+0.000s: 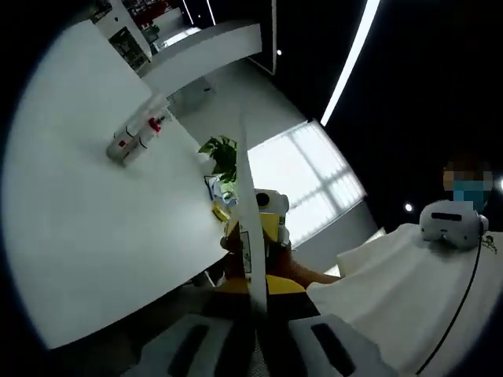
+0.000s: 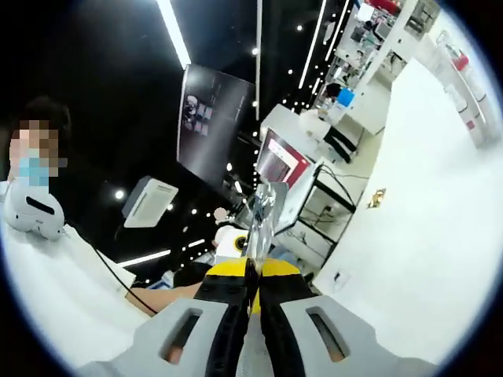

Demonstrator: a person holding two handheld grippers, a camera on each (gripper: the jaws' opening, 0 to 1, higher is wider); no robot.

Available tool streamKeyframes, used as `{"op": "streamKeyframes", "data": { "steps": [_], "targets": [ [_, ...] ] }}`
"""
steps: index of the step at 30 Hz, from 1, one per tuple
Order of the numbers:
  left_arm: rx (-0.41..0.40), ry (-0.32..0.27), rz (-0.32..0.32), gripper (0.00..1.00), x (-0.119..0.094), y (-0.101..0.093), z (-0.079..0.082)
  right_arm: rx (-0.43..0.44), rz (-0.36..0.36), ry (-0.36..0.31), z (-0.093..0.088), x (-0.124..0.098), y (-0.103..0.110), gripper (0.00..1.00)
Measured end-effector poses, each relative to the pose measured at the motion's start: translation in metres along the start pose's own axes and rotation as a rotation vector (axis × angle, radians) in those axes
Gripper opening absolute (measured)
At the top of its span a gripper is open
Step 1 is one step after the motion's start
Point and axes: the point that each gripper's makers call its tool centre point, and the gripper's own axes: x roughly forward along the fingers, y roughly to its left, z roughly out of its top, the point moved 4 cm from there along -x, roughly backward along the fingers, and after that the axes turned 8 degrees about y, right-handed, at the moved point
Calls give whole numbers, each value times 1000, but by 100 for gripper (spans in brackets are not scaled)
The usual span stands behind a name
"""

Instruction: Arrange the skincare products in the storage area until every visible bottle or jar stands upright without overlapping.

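Skincare bottles (image 1: 135, 138), white with red caps, sit in a small cluster on the white table (image 1: 86, 228) at the upper left of the left gripper view. More bottles (image 2: 465, 88) line the far edge of the white surface (image 2: 416, 259) in the right gripper view. A thin pale panel (image 1: 247, 212), seen edge-on, runs up from between my left gripper's jaws (image 1: 259, 334), which look shut on it. My right gripper (image 2: 251, 314) is shut on the same thin panel (image 2: 258, 212). The other gripper, yellow and white (image 1: 269, 224), faces me beyond the panel.
A person in white (image 1: 409, 283) wearing a headset stands close by, and shows again (image 2: 47, 267) in the right gripper view. A green plant (image 1: 222, 155) stands past the table edge. Shelves and counters (image 2: 346, 102) fill the background.
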Motion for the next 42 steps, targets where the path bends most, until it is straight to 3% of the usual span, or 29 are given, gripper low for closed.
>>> {"op": "streamKeyframes", "data": {
  "steps": [2, 5, 9, 12, 14, 17, 20, 21, 24, 27, 30, 32, 33, 35, 42],
  "targets": [
    [5, -6, 3, 2, -4, -3, 1, -8, -5, 3, -1, -1, 1, 14],
    [14, -19, 19, 2, -12, -3, 3, -80, -18, 18, -3, -8, 6, 11],
    [16, -50, 21, 2, -19, -1, 9, -180, -111, 30, 0, -16, 2, 17],
    [20, -84, 29, 2, -24, 2, 17, -255, -186, 1, 4, -24, -2, 21],
    [20, -97, 49, 2, -28, 5, 21, -292, -264, 6, 2, -29, -9, 24],
    [29, -124, 52, 2, -34, 4, 28, -370, -438, 48, -5, -38, -27, 21],
    [34, -166, 48, 2, -41, 4, 34, -411, -523, 28, -9, -41, -34, 22],
    [34, -171, 49, 2, -42, 5, 35, -408, -556, 39, -13, -43, -37, 22],
    [18, -196, 64, 2, -49, 11, 40, -535, -668, 122, -17, -48, -45, 22],
    [9, -208, 72, 2, -51, 13, 42, -604, -676, 82, -15, -43, -40, 24],
    [-3, -212, 78, 2, -53, 15, 45, -734, -743, 130, -11, -42, -44, 20],
    [-14, -210, 83, 2, -52, 17, 47, -717, -723, 118, -14, -37, -42, 21],
    [-19, -208, 84, 2, -52, 18, 47, -730, -704, 147, -18, -34, -42, 22],
    [-30, -211, 80, 2, -51, 20, 49, -789, -718, 205, -24, -32, -43, 22],
    [-60, -214, 75, 2, -42, 28, 55, -864, -731, 241, -29, -29, -42, 18]
  ]
}}
